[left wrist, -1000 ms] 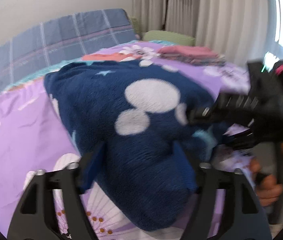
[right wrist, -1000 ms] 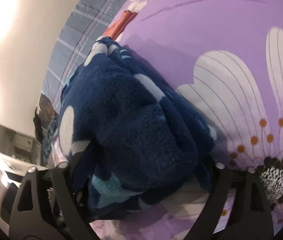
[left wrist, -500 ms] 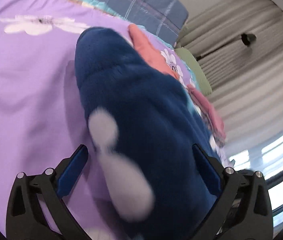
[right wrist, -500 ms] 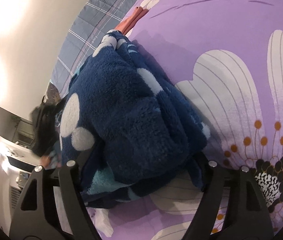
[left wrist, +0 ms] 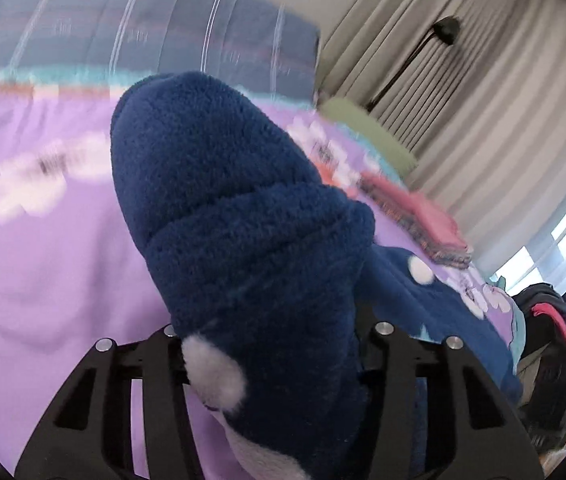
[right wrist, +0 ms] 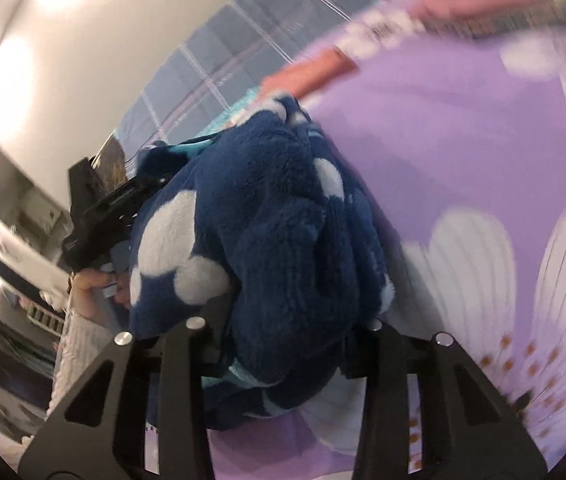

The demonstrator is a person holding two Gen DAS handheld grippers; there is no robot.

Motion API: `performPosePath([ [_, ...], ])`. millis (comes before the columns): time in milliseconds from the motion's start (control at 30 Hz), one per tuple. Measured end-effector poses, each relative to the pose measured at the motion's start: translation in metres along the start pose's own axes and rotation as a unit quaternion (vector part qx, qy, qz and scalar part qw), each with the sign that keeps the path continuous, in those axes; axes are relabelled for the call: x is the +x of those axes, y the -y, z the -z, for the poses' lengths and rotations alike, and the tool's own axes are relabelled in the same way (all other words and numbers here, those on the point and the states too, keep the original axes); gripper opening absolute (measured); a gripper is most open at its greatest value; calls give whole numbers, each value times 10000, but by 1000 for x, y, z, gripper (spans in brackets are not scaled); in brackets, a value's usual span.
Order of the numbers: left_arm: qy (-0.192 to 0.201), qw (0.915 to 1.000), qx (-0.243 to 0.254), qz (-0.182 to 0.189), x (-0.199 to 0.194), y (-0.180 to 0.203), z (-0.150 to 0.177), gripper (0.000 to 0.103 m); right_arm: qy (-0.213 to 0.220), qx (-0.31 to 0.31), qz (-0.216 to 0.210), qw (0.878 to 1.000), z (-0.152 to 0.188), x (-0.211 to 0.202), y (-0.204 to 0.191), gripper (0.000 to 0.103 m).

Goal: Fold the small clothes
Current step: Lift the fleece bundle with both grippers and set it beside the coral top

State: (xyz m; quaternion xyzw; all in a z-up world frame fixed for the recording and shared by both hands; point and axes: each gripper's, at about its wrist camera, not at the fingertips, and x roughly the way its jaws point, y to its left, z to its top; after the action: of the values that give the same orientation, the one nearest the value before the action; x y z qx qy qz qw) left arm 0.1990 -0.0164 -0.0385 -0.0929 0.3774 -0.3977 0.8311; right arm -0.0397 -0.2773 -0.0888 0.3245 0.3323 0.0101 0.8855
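A navy fleece garment with white blobs lies bunched on the purple flowered bedspread. My left gripper is shut on one end of it, and the thick fleece fills the space between the jaws. My right gripper is shut on the other end of the same garment, which bulges up over the jaws. The left gripper's black body and the hand holding it show at the left of the right wrist view. The fingertips of both grippers are hidden in the fleece.
A pile of folded pink and red clothes lies further back on the bed. A green pillow and a blue plaid pillow lie at the head. Curtains and a lamp stand behind. A dark bag sits at the right.
Both grippers have closed in on the fleece garment and now pinch it. The garment has been gathered and lifted into a thicker bundle, and both views have swung.
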Motion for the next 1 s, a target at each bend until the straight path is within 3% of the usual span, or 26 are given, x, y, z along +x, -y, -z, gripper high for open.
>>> performPosePath([
  [100,478,9987,92,-157,-39,7,-25,51,32,-391,-264,9989,-29,-4,-12,37],
  [267,1338,9855,182,-1028,-101,3,-82,54,225,-1603,-604,9850,-103,18,-74,38],
  [367,1665,9713,191,-1689,-123,-15,-120,54,-81,-1897,-833,9783,-158,65,-119,38],
  [500,1805,9567,159,-2278,-135,-44,-163,54,-335,-2226,-956,9696,-222,142,-174,37],
  [633,1894,9438,164,-2705,-115,-82,-184,54,-75,-2493,-862,9646,-254,211,-214,36],
  [933,1748,9278,-295,-3282,-50,-170,-204,56,-254,-2490,-424,9672,-286,355,-239,34],
  [967,1633,9265,-375,-3369,-40,-182,-202,59,-209,-2476,-294,9682,-283,372,-236,37],
  [1000,1445,9260,-485,-3453,-31,-196,-195,62,-224,-2455,-68,9691,-278,386,-235,47],
])
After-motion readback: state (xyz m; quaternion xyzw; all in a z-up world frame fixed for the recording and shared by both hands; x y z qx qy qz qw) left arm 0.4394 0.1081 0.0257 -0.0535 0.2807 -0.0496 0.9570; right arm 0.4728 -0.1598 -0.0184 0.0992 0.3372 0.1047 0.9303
